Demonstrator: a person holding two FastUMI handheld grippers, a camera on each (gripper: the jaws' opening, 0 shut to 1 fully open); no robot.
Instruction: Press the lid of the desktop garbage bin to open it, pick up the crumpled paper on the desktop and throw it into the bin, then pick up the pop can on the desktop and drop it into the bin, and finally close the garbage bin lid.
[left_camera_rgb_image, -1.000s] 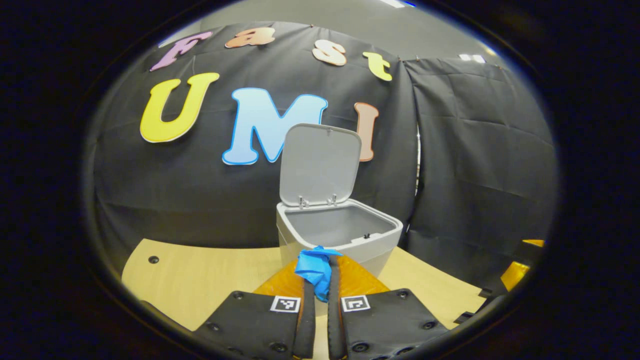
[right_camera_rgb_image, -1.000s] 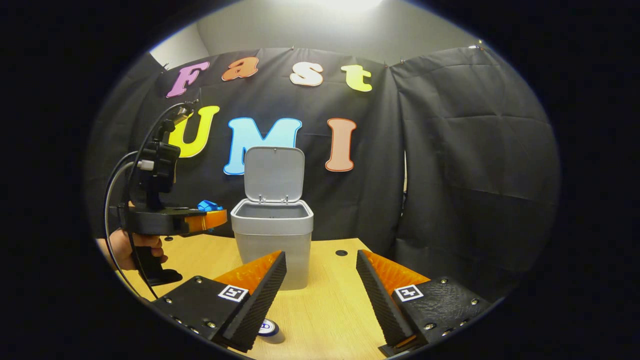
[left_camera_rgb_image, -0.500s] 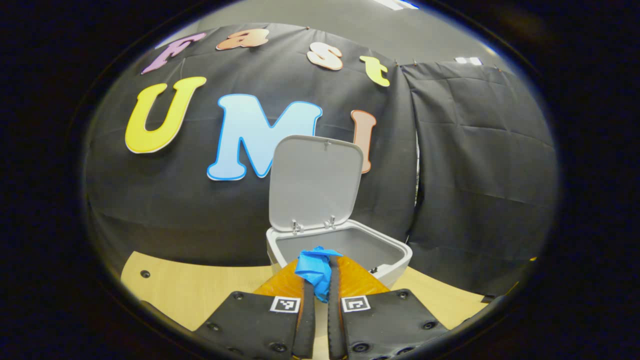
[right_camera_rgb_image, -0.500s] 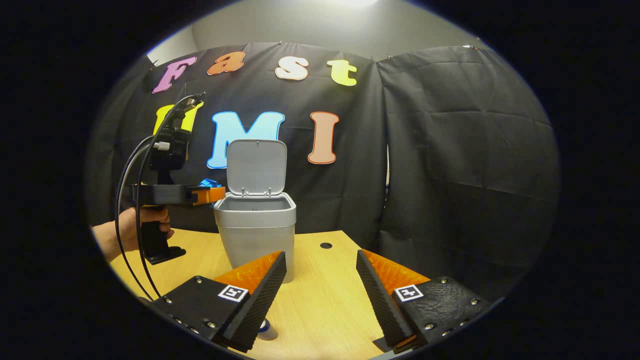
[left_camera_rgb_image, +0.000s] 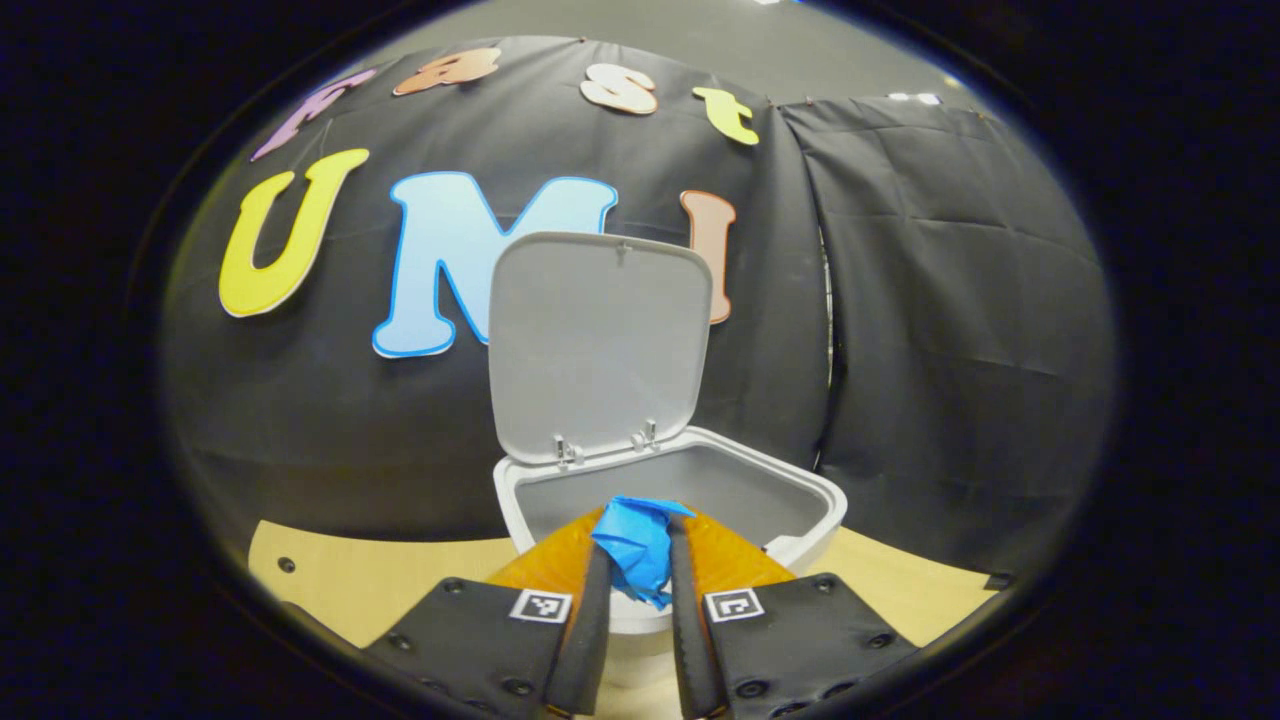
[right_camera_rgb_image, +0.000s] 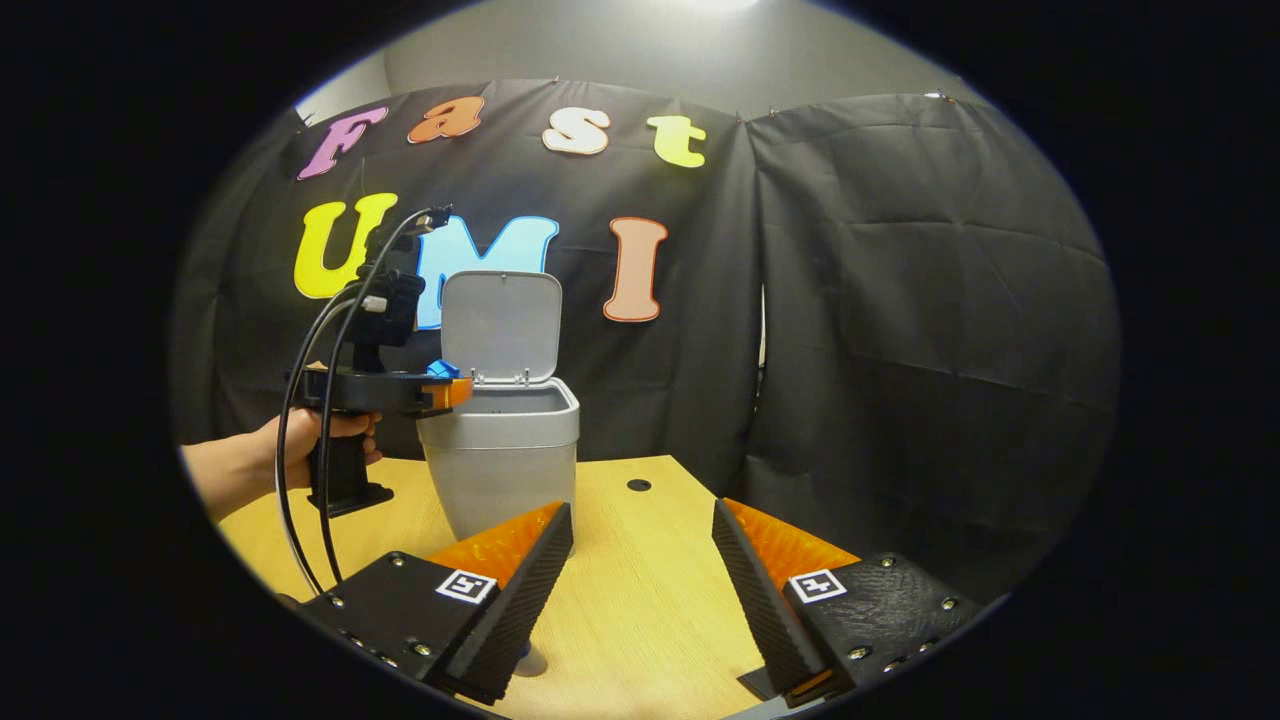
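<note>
My left gripper (left_camera_rgb_image: 637, 545) pinches the crumpled paper (left_camera_rgb_image: 635, 548) between both fingers, right over the near rim of the bin (left_camera_rgb_image: 800, 500). Lid (left_camera_rgb_image: 598, 345) stands upright, open. Bin sits toward the bench's (right_camera_rgb_image: 650, 590) back edge. My right gripper (right_camera_rgb_image: 640, 560) hangs low over the bench, jaws spread wide, nothing between them. Can (right_camera_rgb_image: 527, 659) peeks from under its left finger, near the front edge.

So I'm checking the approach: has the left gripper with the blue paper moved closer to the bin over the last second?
Yes. In the right gripper view the left gripper now reaches the bin rim, with the crumpled paper at the opening.
</note>
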